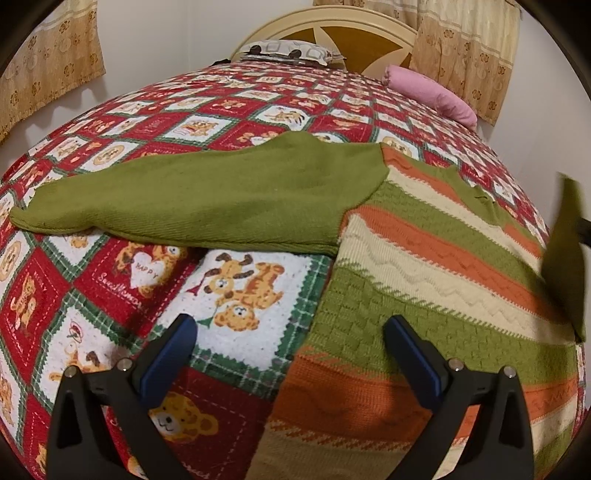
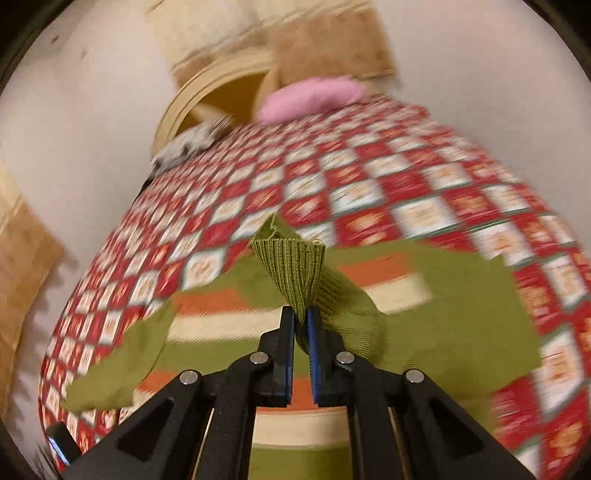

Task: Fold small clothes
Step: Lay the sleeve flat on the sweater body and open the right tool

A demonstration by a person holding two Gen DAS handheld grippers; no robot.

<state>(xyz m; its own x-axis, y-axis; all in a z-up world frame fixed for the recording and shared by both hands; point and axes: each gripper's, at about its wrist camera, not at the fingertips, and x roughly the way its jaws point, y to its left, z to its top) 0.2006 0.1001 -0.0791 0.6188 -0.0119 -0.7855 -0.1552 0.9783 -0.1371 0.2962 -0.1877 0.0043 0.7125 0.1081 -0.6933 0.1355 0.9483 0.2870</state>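
Note:
A small knitted sweater (image 1: 424, 266) with green, cream and orange stripes lies flat on the bed. Its plain green left sleeve (image 1: 177, 199) stretches out to the left. My left gripper (image 1: 291, 328) is open and empty, low over the sweater's lower left edge. My right gripper (image 2: 300, 314) is shut on the ribbed cuff (image 2: 291, 266) of the other green sleeve and holds it lifted above the sweater body (image 2: 295, 321). That lifted sleeve shows at the right edge of the left wrist view (image 1: 565, 251).
The bed carries a red, white and green teddy-bear quilt (image 1: 122, 280). A pink pillow (image 1: 432, 92) and a patterned pillow (image 1: 284, 51) lie by the round headboard (image 1: 332, 26). Curtains (image 1: 465, 44) hang behind. The right wrist view is motion-blurred.

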